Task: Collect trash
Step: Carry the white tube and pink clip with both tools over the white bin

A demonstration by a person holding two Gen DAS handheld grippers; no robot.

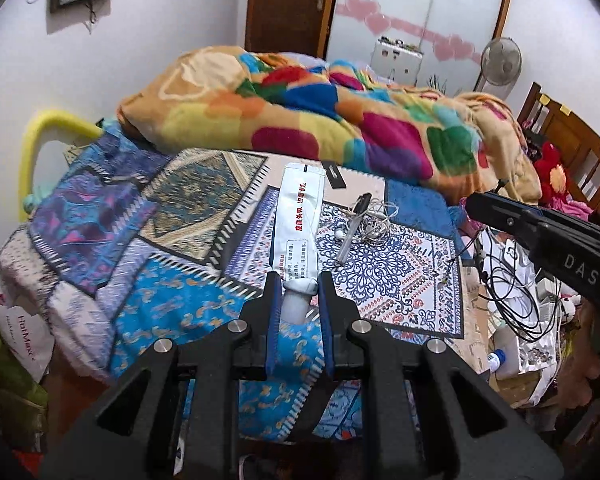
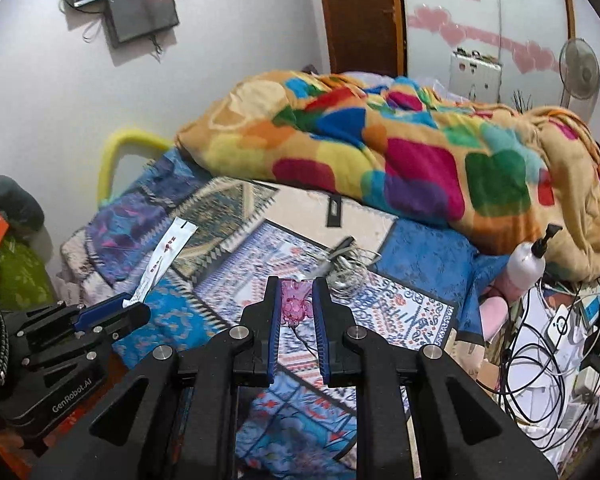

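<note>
My left gripper is shut on the cap end of a long white ointment tube with red lettering, held out over the patterned bedspread. The tube also shows in the right wrist view, sticking up from the left gripper. My right gripper is shut on a small pink translucent plastic piece with a thin string hanging below it. In the left wrist view the right gripper's black body reaches in from the right.
A tangle of white earphones and a dark pen-like item lies on the bedspread, with a black tag behind. A colourful blanket is heaped at the back. A pump bottle, cables and boxes crowd the right side.
</note>
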